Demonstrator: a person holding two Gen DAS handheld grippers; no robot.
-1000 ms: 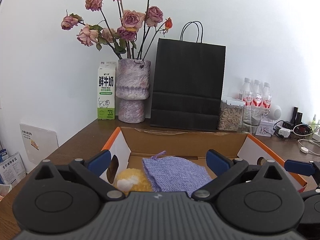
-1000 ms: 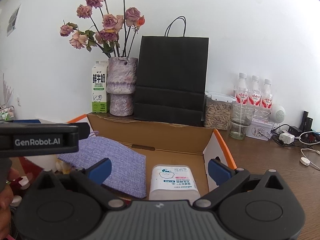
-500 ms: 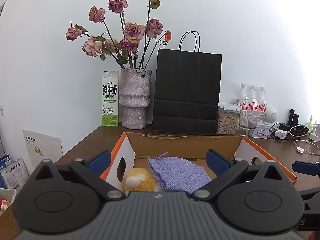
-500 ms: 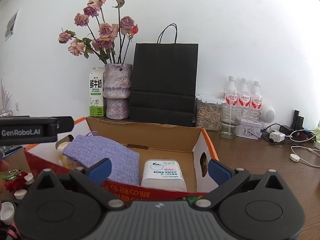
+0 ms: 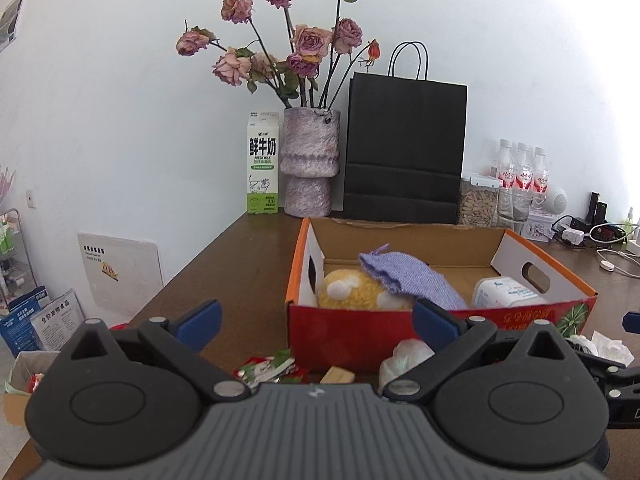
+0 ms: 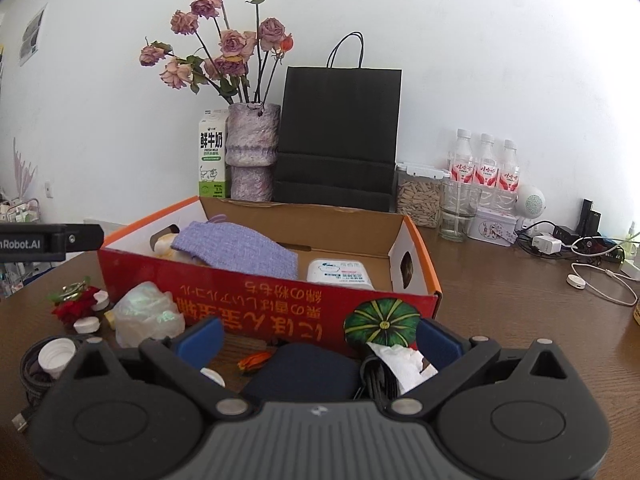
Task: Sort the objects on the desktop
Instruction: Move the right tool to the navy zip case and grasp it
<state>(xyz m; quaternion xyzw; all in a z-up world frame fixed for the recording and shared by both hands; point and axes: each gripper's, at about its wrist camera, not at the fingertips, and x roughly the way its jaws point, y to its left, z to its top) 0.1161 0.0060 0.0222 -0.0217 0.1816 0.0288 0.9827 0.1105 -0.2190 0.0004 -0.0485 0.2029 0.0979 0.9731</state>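
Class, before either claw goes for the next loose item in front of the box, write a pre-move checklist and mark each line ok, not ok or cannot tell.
1. Left claw open and empty: ok.
2. Right claw open and empty: ok.
3. Cardboard box open at the top, with room left beside the purple pouch and the white container: ok.
4. Loose items within view to pick: ok; a crumpled plastic bag and bottle caps lie before the box.
5. Dark blue case under the right claw is free of the black cable beside it: cannot tell.
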